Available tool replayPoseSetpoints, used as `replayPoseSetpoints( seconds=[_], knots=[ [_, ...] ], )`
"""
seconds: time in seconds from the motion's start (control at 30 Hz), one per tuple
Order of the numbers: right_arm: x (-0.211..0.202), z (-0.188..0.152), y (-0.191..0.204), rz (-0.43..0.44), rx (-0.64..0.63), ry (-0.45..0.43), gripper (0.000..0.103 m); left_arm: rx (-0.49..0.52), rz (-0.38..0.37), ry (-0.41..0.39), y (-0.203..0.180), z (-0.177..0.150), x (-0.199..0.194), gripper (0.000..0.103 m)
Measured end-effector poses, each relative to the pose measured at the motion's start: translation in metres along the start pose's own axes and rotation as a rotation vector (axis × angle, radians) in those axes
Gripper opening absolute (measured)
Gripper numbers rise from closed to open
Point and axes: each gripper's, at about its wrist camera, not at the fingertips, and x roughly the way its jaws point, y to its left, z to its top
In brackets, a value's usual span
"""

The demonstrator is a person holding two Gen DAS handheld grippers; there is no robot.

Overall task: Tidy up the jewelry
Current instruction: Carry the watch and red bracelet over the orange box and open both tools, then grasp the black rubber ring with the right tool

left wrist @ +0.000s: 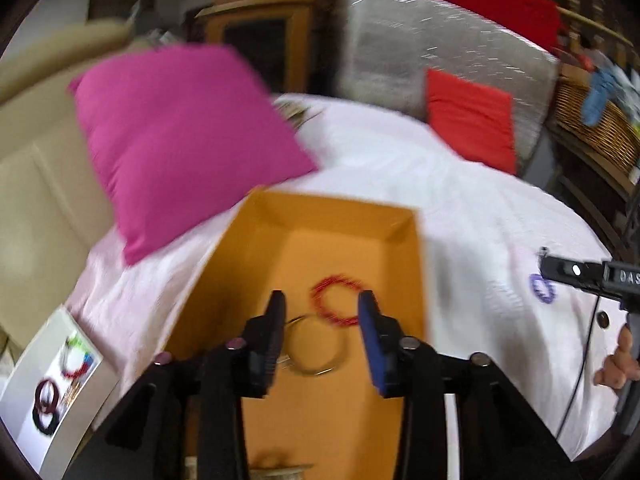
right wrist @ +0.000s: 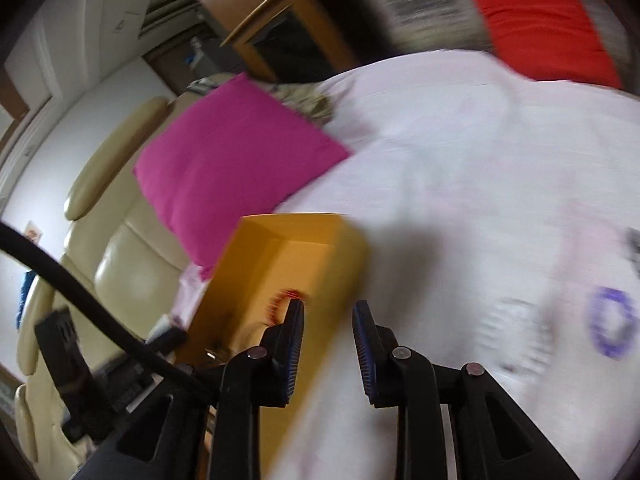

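Observation:
An open orange box point(left wrist: 256, 264) lies on a white sheet. Inside it are a red beaded bangle point(left wrist: 338, 300) and a thin silver hoop point(left wrist: 316, 348), overlapping. My left gripper point(left wrist: 322, 300) hovers over them, open, with neither ring touching its pads. In the right wrist view the red bangle point(right wrist: 282, 300) peeks out beside the left fingertip. My right gripper point(right wrist: 328, 306) is open and holds nothing, above the box's right wall point(right wrist: 332, 280). A purple beaded bracelet point(right wrist: 612, 328) lies on the sheet to the right, and the left wrist view shows the purple bracelet point(left wrist: 543, 288) too.
A pink cushion point(left wrist: 180, 140) leans behind the box and a red cushion point(left wrist: 468, 120) sits further back. A white card point(left wrist: 60, 364) with several bangles lies at the left. A cream leather chair point(right wrist: 132, 264) stands at the left. A blurred pale item point(right wrist: 516, 332) lies near the purple bracelet.

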Motion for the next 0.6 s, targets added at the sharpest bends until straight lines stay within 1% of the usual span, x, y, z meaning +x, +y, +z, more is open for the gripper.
replayPoseSetpoints(
  seconds=[0.07,0.13,0.23,0.3,0.37,0.47,0.53,0.6],
  knots=[
    [-0.035,-0.01,-0.026,-0.046,0.019,-0.019,0.028,0.043,-0.024,-0.031,-0.025,0.002,-0.003,0.056],
    [-0.072,-0.021,-0.056,-0.089,0.054,-0.045,0.028,0.095,-0.069,-0.057,-0.059,0.001,-0.003,0.059],
    [-0.128,-0.039,-0.105,-0.145,0.135,-0.112,0.028,0.145,-0.114,-0.066,-0.096,-0.002,-0.002,0.06],
    [-0.162,-0.051,-0.138,-0.177,0.202,-0.161,0.028,0.177,-0.14,-0.051,-0.124,-0.006,0.004,0.06],
    [-0.192,-0.063,-0.169,-0.193,0.275,-0.201,0.028,0.191,-0.158,-0.031,-0.143,-0.008,0.011,0.06],
    [-0.22,-0.078,-0.206,-0.202,0.361,-0.257,0.028,0.219,-0.188,0.01,-0.165,-0.016,0.021,0.06],
    [-0.234,-0.084,-0.228,-0.229,0.449,-0.25,0.028,0.234,-0.193,0.034,-0.175,-0.019,0.03,0.06],
    [-0.244,-0.086,-0.245,-0.231,0.496,-0.254,0.028,0.229,-0.202,0.059,-0.18,-0.02,0.038,0.06]
  ],
)
